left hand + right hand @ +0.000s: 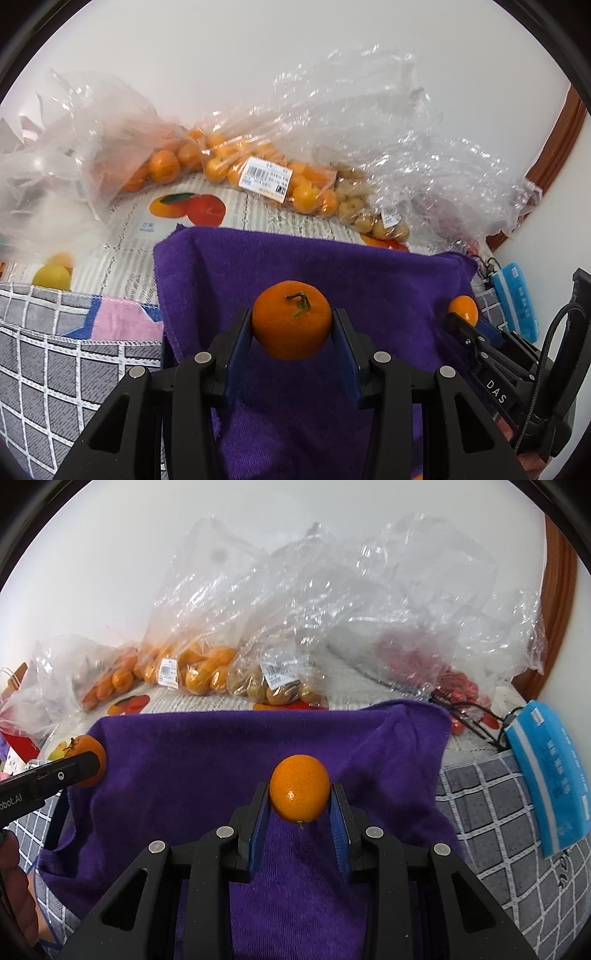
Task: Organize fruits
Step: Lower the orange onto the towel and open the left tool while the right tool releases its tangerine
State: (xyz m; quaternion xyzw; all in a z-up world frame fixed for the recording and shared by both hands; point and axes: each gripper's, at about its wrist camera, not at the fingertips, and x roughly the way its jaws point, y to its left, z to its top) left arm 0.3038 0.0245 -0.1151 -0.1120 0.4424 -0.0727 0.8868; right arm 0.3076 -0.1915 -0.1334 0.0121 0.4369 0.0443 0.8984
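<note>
Nearest the lens in the left wrist view, the left tongs (291,325) pinch a mandarin (291,319) by its sides, stem upward, held above the purple towel (221,266) and clear of it. Left of the towel lies a grey checked cloth (48,369); behind it, on a fruit-printed cover (129,236), stand clear bags: a bag of mandarins (258,173) bearing a price label, and a bag of pale brown fruit (354,206) to its right. In the right wrist view, the right tongs (300,799) pinch a smaller orange fruit (300,792) (stem end downward, by appearance a kumquat or small mandarin), likewise held above the towel. A bag of red fruit (461,690) sits at the far right, with a blue packet (546,775) beside the towel's right edge.

Assessment: the carry step is in hand, with both fruits lifted and neither set down. The towel appears to be the sorting surface. The next move calls for lowering each fruit onto the towel, well apart, then spreading the tongs gently so neither fruit rolls off the edge.
</note>
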